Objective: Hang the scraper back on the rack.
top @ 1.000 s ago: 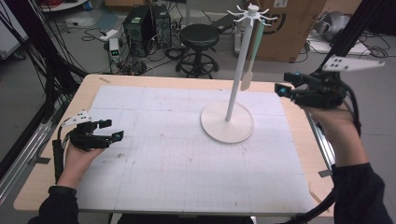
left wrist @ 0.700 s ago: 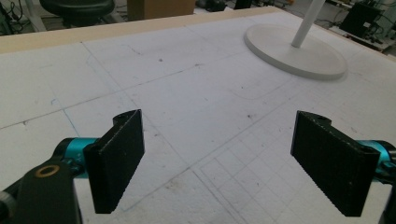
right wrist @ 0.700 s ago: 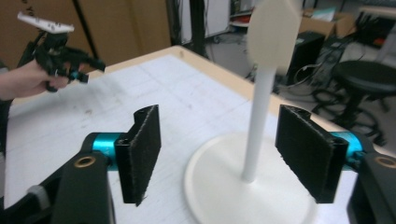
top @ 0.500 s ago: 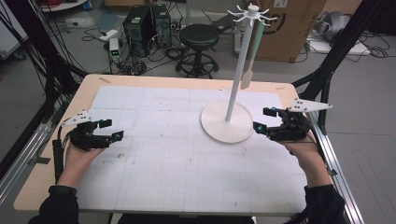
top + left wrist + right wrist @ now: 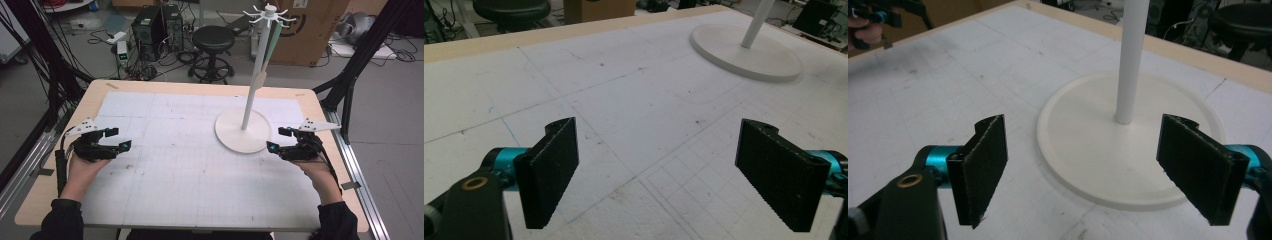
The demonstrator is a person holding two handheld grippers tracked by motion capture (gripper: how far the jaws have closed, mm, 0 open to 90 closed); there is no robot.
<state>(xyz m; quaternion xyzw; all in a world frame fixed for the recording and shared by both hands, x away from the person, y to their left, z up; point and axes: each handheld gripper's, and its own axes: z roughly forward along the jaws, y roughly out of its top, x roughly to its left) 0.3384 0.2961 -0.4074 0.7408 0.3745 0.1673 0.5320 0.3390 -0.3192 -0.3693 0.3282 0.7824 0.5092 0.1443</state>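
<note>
Hands resting beside the stand (image 5: 243, 131), we keep both the left gripper (image 5: 116, 139) and right gripper (image 5: 279, 140) spread and empty, judging the round base our next reach.

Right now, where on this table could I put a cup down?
The white gridded mat lies bare between the left gripper and right gripper, and along its far left. It is crowded only around the white stand's round base, beside the right gripper.

No readable text, labels or numbers; dark mark on cardboard box (image 5: 305, 25) illegible.
</note>
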